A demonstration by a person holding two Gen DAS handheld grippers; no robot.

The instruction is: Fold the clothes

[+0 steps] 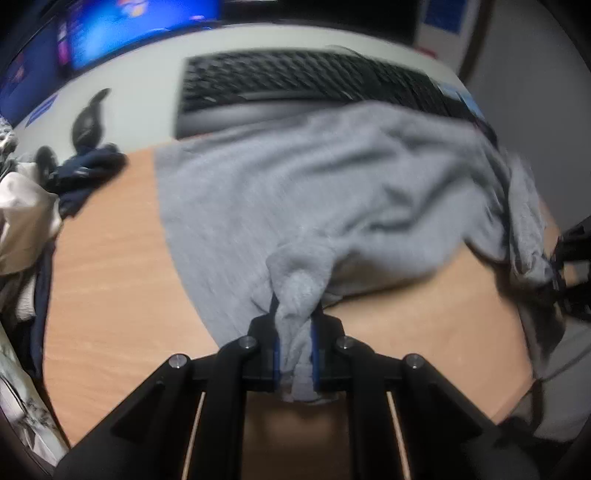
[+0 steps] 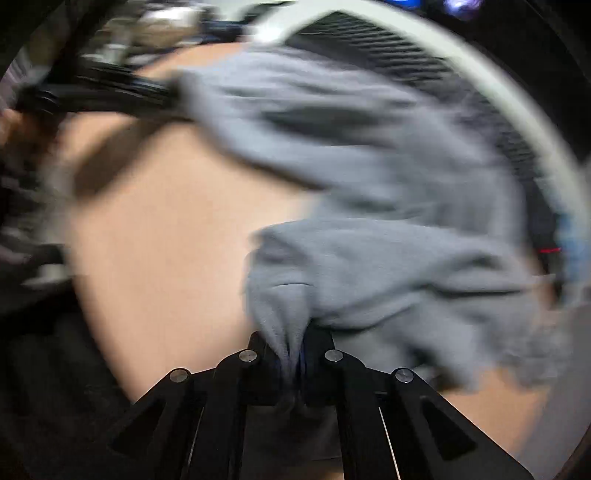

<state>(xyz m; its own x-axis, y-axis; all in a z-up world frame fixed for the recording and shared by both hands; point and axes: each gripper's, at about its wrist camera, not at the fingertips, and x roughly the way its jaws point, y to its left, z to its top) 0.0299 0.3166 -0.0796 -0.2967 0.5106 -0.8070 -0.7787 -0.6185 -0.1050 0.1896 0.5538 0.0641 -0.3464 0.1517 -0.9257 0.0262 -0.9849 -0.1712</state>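
Note:
A grey garment (image 1: 314, 184) lies rumpled across the wooden table (image 1: 110, 288), its far part draped over a black keyboard (image 1: 295, 85). My left gripper (image 1: 295, 325) is shut on a bunched edge of the garment near the table's front. My right gripper (image 2: 291, 350) is shut on another bunched edge of the same grey garment (image 2: 369, 221); it shows at the right edge of the left wrist view (image 1: 569, 254). The left gripper shows blurred at the upper left of the right wrist view (image 2: 110, 92). Both views are motion-blurred.
A dark navy garment (image 1: 85, 173) and a pile of white and patterned clothes (image 1: 22, 214) lie at the table's left. A black object (image 1: 88, 118) sits on the white desk surface beside the keyboard. A lit monitor (image 1: 129, 29) stands behind.

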